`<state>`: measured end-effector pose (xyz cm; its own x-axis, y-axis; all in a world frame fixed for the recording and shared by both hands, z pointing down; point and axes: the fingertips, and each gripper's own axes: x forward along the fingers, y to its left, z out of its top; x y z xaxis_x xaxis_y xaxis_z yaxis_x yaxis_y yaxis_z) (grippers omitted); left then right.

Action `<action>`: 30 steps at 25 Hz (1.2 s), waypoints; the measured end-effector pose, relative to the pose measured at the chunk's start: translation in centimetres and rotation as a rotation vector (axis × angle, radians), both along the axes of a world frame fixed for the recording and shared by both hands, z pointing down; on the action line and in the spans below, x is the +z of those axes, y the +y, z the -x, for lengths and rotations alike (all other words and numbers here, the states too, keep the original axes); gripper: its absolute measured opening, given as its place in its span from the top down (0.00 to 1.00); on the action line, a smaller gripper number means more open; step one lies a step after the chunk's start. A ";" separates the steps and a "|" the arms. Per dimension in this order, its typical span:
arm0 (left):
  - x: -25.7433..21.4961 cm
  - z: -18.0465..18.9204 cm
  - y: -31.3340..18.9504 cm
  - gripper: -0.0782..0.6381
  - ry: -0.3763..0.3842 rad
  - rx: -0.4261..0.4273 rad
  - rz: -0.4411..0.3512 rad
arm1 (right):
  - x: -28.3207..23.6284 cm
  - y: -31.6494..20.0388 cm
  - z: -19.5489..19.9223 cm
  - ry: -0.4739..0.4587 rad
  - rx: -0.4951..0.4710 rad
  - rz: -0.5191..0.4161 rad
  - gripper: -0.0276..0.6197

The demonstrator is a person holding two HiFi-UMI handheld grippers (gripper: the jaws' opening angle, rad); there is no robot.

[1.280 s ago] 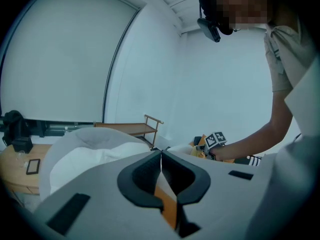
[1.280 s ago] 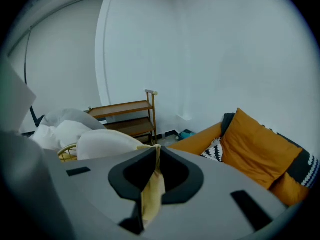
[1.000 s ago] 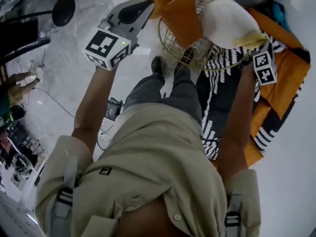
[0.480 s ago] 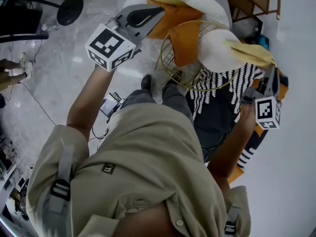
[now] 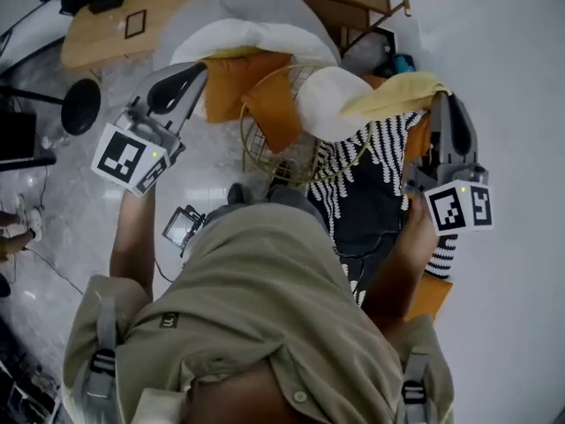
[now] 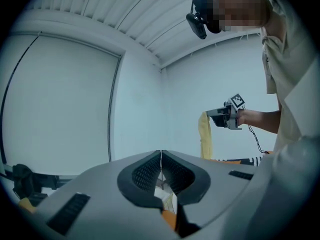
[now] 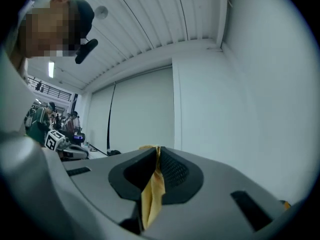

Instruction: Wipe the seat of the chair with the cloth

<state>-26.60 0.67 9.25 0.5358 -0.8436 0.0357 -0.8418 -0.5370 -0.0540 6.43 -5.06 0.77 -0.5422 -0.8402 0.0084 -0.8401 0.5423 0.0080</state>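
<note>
"Head view?"
"The right gripper (image 5: 441, 104) held the yellow cloth (image 5: 397, 94) above the chair (image 5: 265, 157), forearm upright. The left gripper (image 5: 190, 73) pointed up, off to the side."
"Left gripper view?"
"Jaws pressed together on nothing."
"Right gripper view?"
"Jaws clenched on the cloth's edge. It looked light and limp, so a bunched fold would probably grip best."

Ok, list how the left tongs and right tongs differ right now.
The left tongs are shut on nothing; the right tongs are shut on the yellow cloth. In the head view the left tongs sit left of the wire chair, the right tongs on its right. Shared: both are closed.
</note>
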 end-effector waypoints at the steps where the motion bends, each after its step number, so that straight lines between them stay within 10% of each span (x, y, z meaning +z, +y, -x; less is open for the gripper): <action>1: -0.4 -0.2 -0.1 0.86 -0.005 0.004 -0.008 | -0.7 0.3 -0.2 -0.008 -0.007 -0.007 0.90; 30: -1.3 -2.5 3.9 0.86 -0.085 0.107 0.017 | -2.9 7.4 -0.1 0.028 -0.044 0.010 0.91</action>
